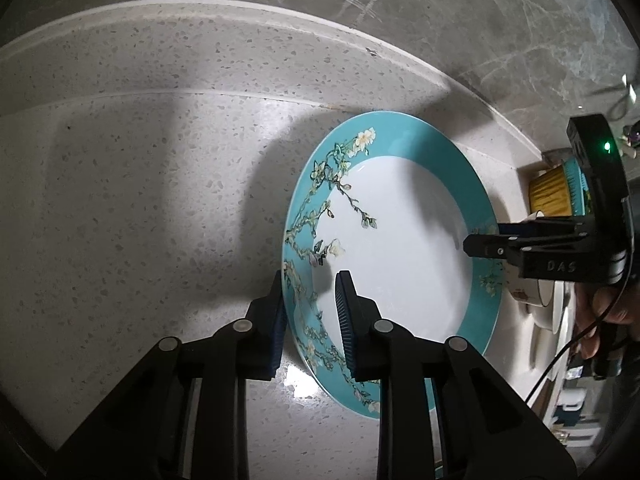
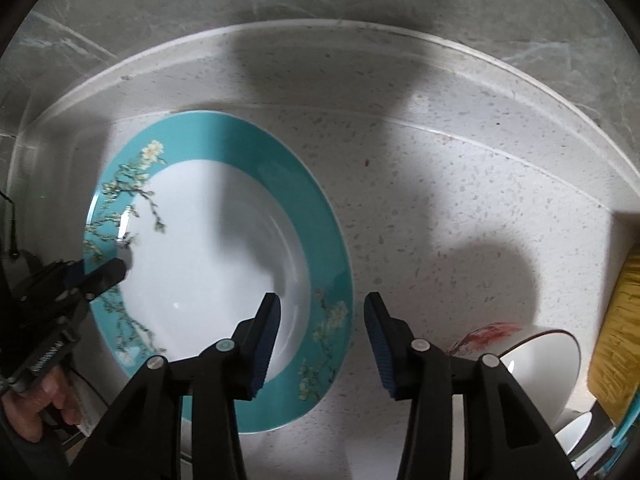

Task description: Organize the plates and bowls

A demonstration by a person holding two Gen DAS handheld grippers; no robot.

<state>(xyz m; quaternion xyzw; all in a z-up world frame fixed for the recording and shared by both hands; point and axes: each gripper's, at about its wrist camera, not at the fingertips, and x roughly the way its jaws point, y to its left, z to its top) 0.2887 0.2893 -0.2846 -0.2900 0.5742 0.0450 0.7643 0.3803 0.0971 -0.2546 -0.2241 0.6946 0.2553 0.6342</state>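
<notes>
A teal-rimmed plate [image 1: 400, 248] with a white centre and blossom pattern lies on the speckled counter; it also shows in the right wrist view [image 2: 212, 264]. My left gripper [image 1: 310, 316] has its jaws on either side of the plate's left rim, close around it; it also shows in the right wrist view [image 2: 110, 274]. My right gripper [image 2: 322, 328] is open and straddles the plate's right rim without pinching it; in the left wrist view it [image 1: 480, 246] reaches over that rim from the right.
A white bowl with a red pattern [image 2: 536, 364] lies tipped at the right, with other white dishes [image 1: 554, 312] beside it. A yellow ribbed object [image 2: 624, 320] stands at the far right. A grey marble wall [image 1: 440, 8] runs behind the counter [image 1: 140, 200].
</notes>
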